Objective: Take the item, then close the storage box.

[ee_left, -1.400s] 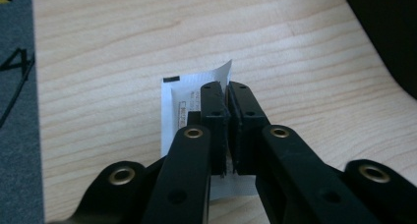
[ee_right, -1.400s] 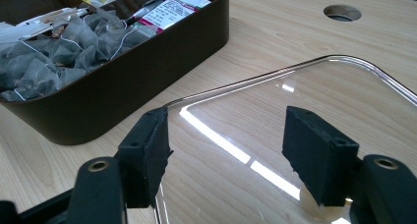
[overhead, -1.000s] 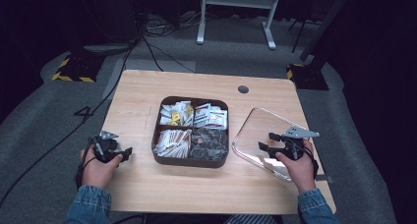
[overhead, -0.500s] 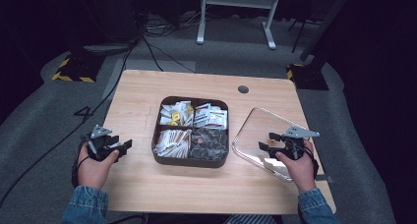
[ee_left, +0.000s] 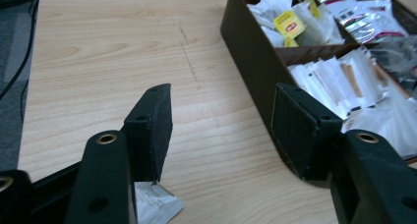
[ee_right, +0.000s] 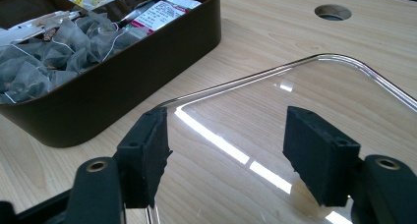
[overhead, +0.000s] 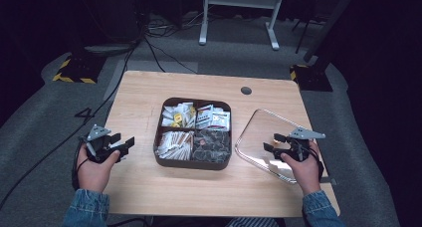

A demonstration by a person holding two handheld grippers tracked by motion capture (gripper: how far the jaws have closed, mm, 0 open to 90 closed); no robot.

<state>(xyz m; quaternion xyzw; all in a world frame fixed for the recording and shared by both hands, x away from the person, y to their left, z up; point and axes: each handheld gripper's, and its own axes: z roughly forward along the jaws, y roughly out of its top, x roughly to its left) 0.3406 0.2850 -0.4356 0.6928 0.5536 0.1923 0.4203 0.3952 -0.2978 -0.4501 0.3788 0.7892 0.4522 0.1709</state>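
My right tool (overhead: 272,142) hangs wide open and empty over the clear plastic lid (overhead: 259,137), which lies flat on the worktop (overhead: 144,87) just right of the brown compartment box (overhead: 191,162). I judge the lid light, stiff and slick, so I would pinch its raised rim (ee_right: 255,79), not the flat pane. My left tool (overhead: 124,142) is open and empty too, near the box's left wall, with a small white sachet (ee_left: 155,204) under it.

A round hole (overhead: 246,90) sits in the wooden table (overhead: 149,92) near its far edge, upper middle of the frame. Black cables (overhead: 149,43) trail over grey carpet at upper left, and a white metal stand (overhead: 239,8) rises at the top.
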